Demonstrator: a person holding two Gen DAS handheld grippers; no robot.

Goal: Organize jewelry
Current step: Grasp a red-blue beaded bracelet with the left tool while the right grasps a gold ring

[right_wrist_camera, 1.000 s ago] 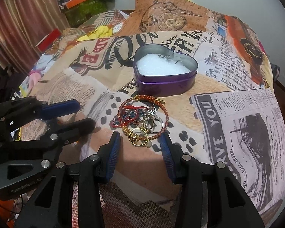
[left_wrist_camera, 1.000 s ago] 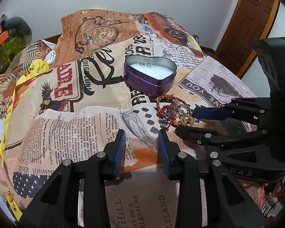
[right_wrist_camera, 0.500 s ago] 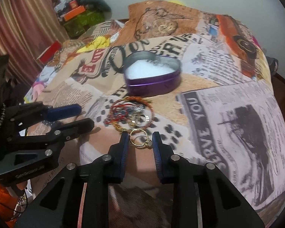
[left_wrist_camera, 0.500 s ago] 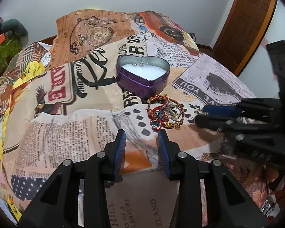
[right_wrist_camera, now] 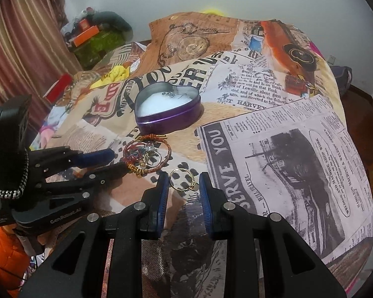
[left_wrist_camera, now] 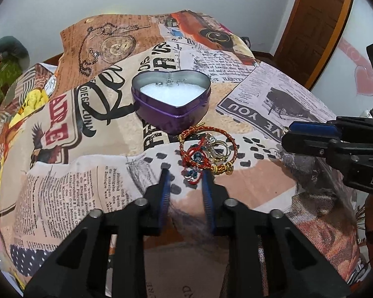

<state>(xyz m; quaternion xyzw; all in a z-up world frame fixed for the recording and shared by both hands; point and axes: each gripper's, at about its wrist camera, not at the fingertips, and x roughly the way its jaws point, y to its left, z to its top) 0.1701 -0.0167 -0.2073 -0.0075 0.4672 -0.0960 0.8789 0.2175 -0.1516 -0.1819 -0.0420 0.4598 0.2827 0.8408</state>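
A purple heart-shaped tin (left_wrist_camera: 171, 104) with white lining holds small silver earrings at its back; it also shows in the right wrist view (right_wrist_camera: 167, 114). In front of it lies a pile of red bracelets and rings (left_wrist_camera: 207, 152), also seen in the right wrist view (right_wrist_camera: 146, 155). My left gripper (left_wrist_camera: 186, 182) is open, its tips at the pile's near edge. My right gripper (right_wrist_camera: 182, 180) is shut on a gold ring (right_wrist_camera: 182, 178), pulled a little right of the pile. In the left wrist view the right gripper (left_wrist_camera: 289, 136) is at the right.
Everything lies on a bed covered with a newspaper-print blanket (left_wrist_camera: 74, 173). A wooden door (left_wrist_camera: 315, 24) stands at the back right. Clutter and a striped curtain (right_wrist_camera: 17, 49) lie to the left. The left gripper (right_wrist_camera: 116, 160) reaches in from the left in the right wrist view.
My right gripper closed on the gold ring and drew it out of the pile toward the right. My left gripper moved forward to the pile's near edge.
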